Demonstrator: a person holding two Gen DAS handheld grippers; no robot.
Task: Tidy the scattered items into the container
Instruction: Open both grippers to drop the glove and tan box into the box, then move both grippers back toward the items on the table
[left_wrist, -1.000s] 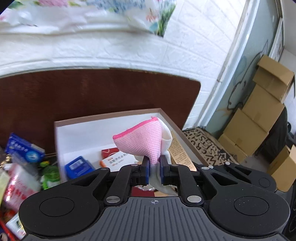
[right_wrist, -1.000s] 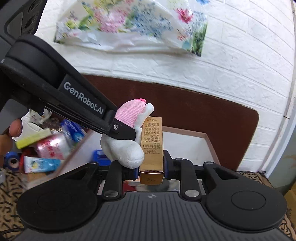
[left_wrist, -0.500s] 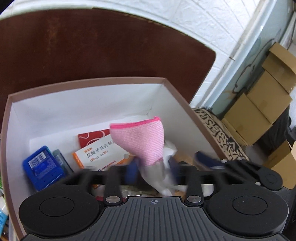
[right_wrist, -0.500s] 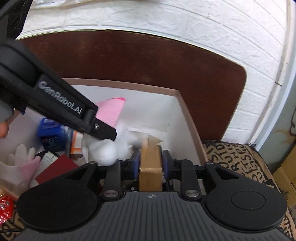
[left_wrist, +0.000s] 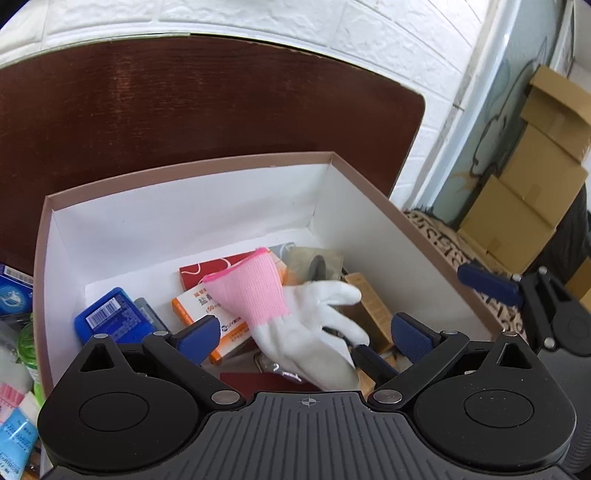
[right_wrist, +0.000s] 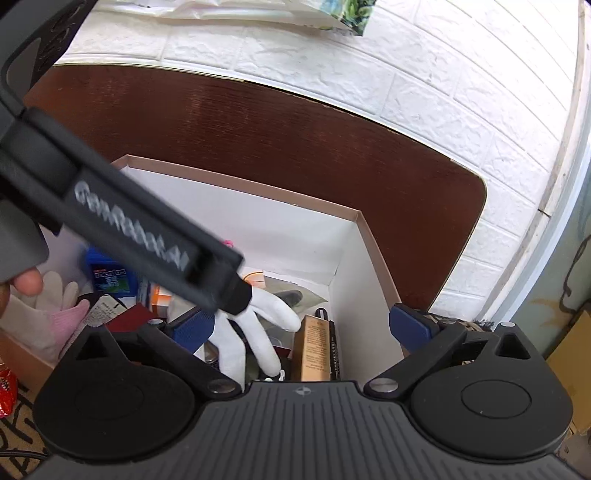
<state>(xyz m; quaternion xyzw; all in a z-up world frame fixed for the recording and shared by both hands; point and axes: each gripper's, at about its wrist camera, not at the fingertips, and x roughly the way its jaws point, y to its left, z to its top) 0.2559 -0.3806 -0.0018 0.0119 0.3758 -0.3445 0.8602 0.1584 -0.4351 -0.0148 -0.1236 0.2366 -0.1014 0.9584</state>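
A brown-rimmed cardboard box (left_wrist: 184, 168) with white inside walls holds several items. A white glove with a pink cuff (left_wrist: 295, 314) lies loose in it, on top of an orange medicine box (left_wrist: 207, 306) and a red booklet (left_wrist: 210, 271). My left gripper (left_wrist: 306, 336) is open just above the glove. A gold carton (right_wrist: 314, 347) lies in the box by its right wall (right_wrist: 364, 295). My right gripper (right_wrist: 301, 326) is open above the carton. The glove's white fingers (right_wrist: 258, 332) show there too.
A blue mint box (left_wrist: 110, 319) lies at the box's left. A second pink-and-white glove (right_wrist: 55, 317) lies at its near left. Loose packets (left_wrist: 14, 435) sit outside to the left. A dark wooden board (left_wrist: 203, 103) stands behind. Cardboard cartons (left_wrist: 532, 192) stack at the right.
Both grippers lowered over the box and opened. The left let go of the glove and the right let go of the gold carton; both now lie in the box.
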